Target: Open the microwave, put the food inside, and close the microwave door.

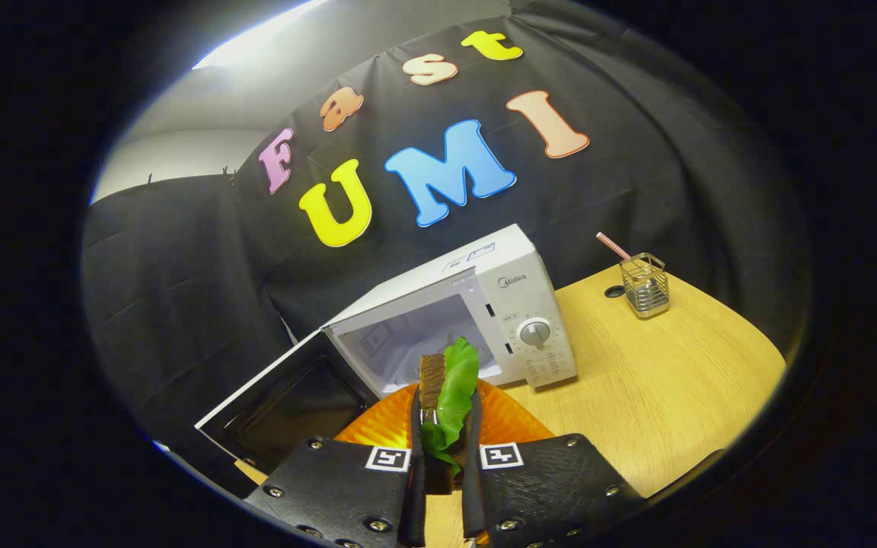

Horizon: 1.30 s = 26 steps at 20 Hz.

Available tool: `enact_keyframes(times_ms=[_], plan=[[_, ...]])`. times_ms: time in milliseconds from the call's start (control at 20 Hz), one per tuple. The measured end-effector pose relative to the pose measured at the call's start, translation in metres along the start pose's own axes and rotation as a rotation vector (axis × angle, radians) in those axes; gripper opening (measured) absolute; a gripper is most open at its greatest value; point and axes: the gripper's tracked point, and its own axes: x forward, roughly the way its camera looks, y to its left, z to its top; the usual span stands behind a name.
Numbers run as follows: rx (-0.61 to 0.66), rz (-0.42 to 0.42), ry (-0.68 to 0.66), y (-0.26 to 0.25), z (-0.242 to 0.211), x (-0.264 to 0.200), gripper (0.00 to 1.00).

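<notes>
From the gripper view I have the tongs (444, 426) pressed in on the food, a slab of brown ridged patty with a floppy green lettuce leaf (454, 388) against it, both fingers (416, 426) bearing on its sides so the piece stands up between them. Under the food, just past the fingers, is a translucent orange ribbed plate (515, 422); I cannot tell whether the food is lifted clear of it or touching it. Beyond the plate stands the white boxy microwave (518, 301) on the pale wooden bench (659, 380), with its dark-windowed door (279, 399) swung wide to the left and the pale cavity (408, 339) open and bare straight ahead of the fingertips. Far off to the right on the bench sits a small wire-mesh holder (645, 285) with a pink striped straw (612, 245) leaning out of it, well apart from the work. As I judge it, the opening step is done and the food is in my grip, lined up with the cavity but still outside it. What is left is to carry it in through the opening, let it go on the floor of the cavity, back out, and swing the door shut.
</notes>
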Motion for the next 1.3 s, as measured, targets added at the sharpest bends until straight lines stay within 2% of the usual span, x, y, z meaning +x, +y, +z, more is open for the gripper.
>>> enact_keyframes(times_ms=[250, 450, 1050, 1300], plan=[[0.044, 0.021, -0.015, 0.018, -0.003, 0.048, 0.19], [0.151, 0.025, -0.04, 0.023, -0.007, 0.087, 0.19], [0.441, -0.043, -0.171, 0.018, -0.01, 0.183, 0.19], [0.509, -0.087, -0.168, 0.016, -0.032, 0.227, 0.19]])
